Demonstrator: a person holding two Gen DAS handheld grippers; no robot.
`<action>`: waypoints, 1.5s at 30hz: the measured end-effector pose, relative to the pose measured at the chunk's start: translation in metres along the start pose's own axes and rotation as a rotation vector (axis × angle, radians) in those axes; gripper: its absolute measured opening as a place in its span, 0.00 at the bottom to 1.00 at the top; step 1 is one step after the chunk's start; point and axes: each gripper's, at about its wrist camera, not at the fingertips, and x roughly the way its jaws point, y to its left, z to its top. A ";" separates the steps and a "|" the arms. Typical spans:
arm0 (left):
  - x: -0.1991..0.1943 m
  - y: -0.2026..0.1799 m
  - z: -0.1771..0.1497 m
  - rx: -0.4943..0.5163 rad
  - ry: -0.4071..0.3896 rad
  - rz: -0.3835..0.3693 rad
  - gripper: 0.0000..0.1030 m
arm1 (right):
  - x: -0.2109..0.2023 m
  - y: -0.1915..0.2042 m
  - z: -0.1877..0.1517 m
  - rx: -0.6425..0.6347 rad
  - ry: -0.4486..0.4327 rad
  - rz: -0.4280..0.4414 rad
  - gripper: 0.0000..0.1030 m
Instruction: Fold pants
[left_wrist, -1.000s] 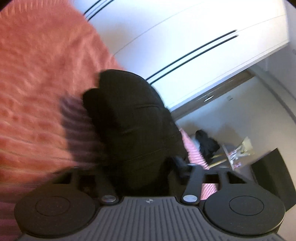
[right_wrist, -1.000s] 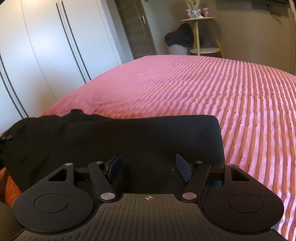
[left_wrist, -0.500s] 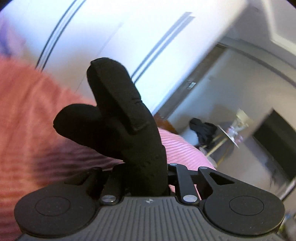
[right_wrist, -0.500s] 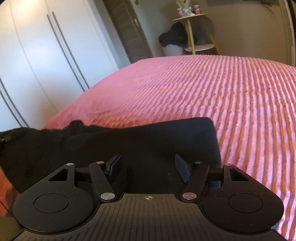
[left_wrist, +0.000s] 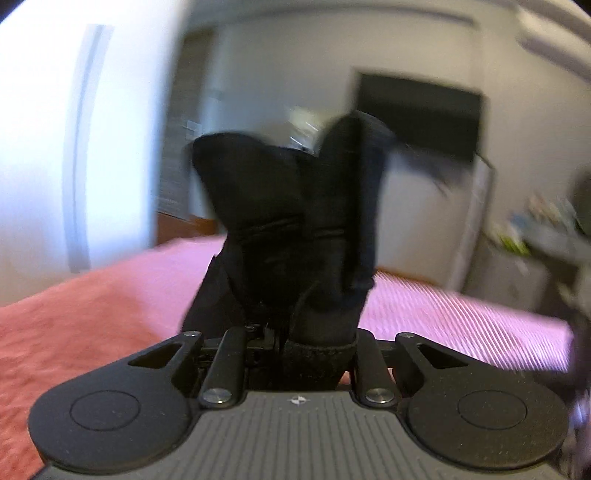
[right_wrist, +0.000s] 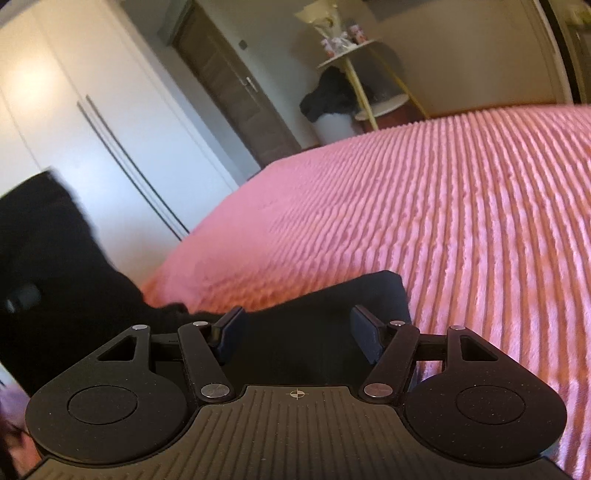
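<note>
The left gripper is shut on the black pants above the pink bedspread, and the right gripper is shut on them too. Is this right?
Not quite. The left gripper is shut on the black pants above the pink bedspread, but the right wrist view shows the right gripper open over them.

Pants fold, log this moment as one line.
left tool shut on black pants, lifted | right tool open over pants | pink bedspread

White wardrobe (right_wrist: 92, 122) upper left, brown door (right_wrist: 236, 81) centre top, pink bed (right_wrist: 424, 206) right, shelf (right_wrist: 354, 55) behind.
</note>
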 end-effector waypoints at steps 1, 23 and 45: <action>0.009 -0.016 -0.006 0.030 0.048 -0.039 0.17 | 0.000 -0.003 0.001 0.016 0.005 0.010 0.68; 0.010 0.019 -0.033 -0.528 0.199 0.129 0.96 | 0.002 -0.057 0.005 0.327 0.274 0.238 0.85; 0.006 0.128 -0.107 -1.089 0.271 0.293 0.96 | -0.006 -0.004 -0.027 0.176 0.350 0.091 1.00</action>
